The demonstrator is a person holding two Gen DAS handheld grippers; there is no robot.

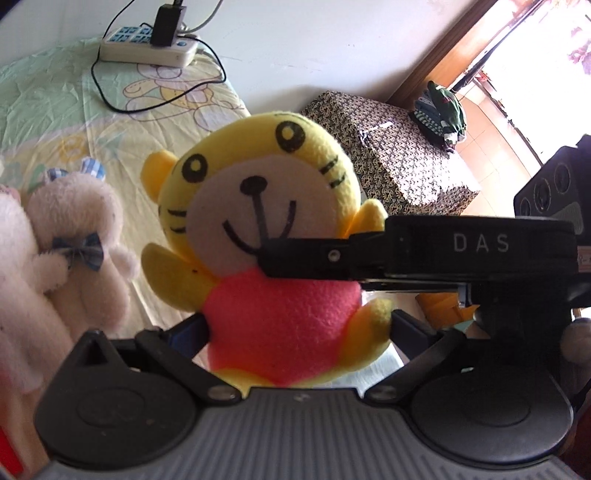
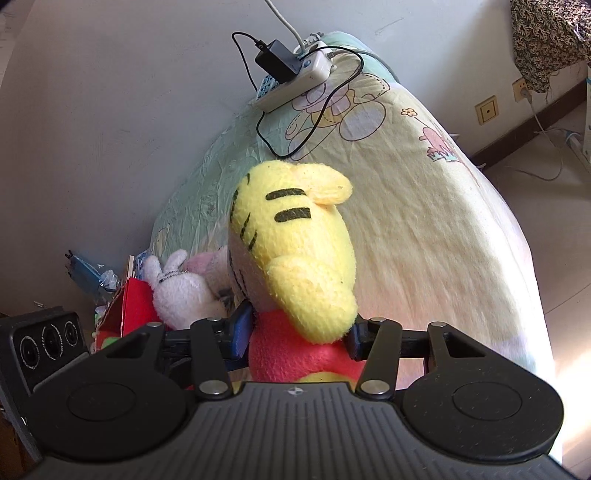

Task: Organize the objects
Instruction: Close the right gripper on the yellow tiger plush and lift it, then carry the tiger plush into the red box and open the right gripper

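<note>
Here the bed (image 2: 424,236) fills most of both views, covered with a pale yellow and green cartoon-print sheet and set against a white wall (image 2: 92,110). Beside the bed, in the left wrist view, stands a box-shaped piece draped in a dark patterned cloth (image 1: 399,155), with a small heap of green and striped clothing (image 1: 443,110) behind it near a bright doorway.

The yellow tiger plush (image 1: 258,229), in a red shirt, is lifted off the sheet and sits between both tools. In the left wrist view it faces the camera, upright. The left tool (image 1: 297,328) has its fingers spread wide, one at each side of the red body at the level of the lower paws; whether the pads press into the plush or only flank it cannot be told. The right tool (image 2: 297,334) is narrowed onto the toy's red torso, its pads pressing into the fabric from both sides, so it holds the plush. In the left wrist view its black finger, marked "DAS", reaches in from the right across the toy's chest.

On the sheet to the left lie two white plush bears (image 1: 74,251), one wearing a blue checked bow. In the right wrist view a white plush and a pink one (image 2: 207,266) lie beside a red box (image 2: 133,306).

At the far end of the bed rests a white power strip (image 1: 147,48) with a black adapter (image 1: 166,26) plugged in, its black cable (image 1: 107,96) looping over the sheet.
</note>
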